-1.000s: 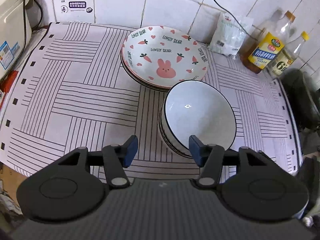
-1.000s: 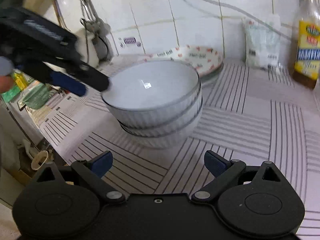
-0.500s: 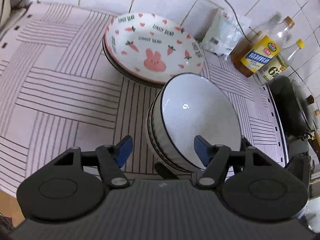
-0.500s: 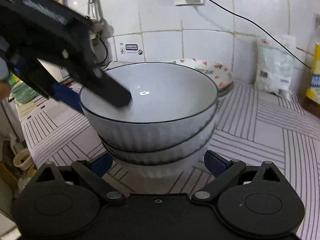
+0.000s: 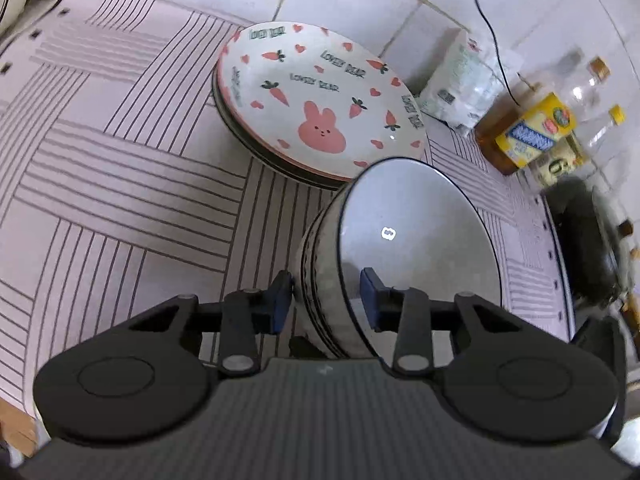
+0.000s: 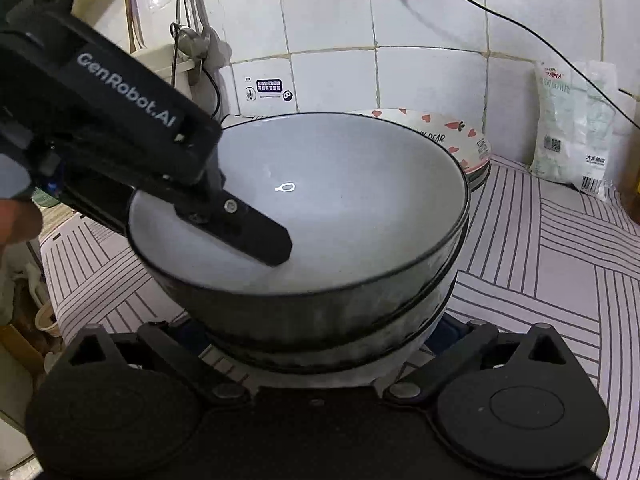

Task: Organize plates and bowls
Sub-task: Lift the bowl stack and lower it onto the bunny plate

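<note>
left gripper (image 5: 326, 300) straddles the near wall of the stacked bowls (image 5: 400, 248), one finger inside the top bowl, one outside, narrowed onto the rim but whether it truly pinches, i cannot tell. the bowls sit on the striped mat (image 5: 120, 168), just beside the bunny plates (image 5: 316, 108) at their 5 o'clock. right gripper (image 6: 316, 332) is spread wide around the stack's base at 6 o'clock, its pads hidden behind the bowls. looks like the grasp step on the bowl stack. next move, i'd judge: firm up the rim pinch, support the base, lift level so nothing slides.
</note>
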